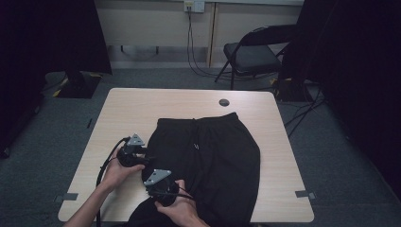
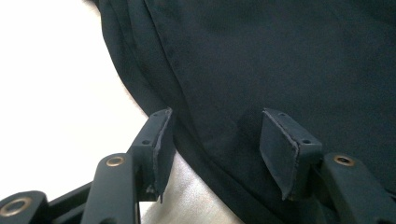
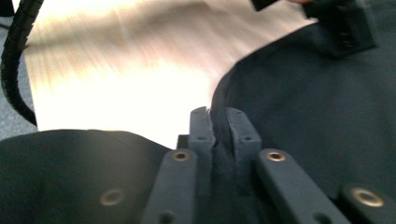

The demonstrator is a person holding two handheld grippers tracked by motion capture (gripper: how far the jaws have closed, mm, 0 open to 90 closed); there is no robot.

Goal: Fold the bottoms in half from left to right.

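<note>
One pair of black shorts (image 1: 213,161) lies lengthwise, waistband far — right gripper (image 3: 219,122) pinching its edge, left gripper (image 2: 215,140) agape.

Light wooden table (image 1: 142,109) with round grommet (image 1: 224,102) stood on grey carpet (image 1: 42,156); black folding chair (image 1: 253,54) behind, wall outlet (image 1: 194,5) with cables.

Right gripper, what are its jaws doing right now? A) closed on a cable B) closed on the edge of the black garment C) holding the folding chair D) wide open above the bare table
B: in the right gripper view the right gripper has its two jaws pressed together with a fold of the black garment pinched between them, at the fabric's edge next to the table.
</note>
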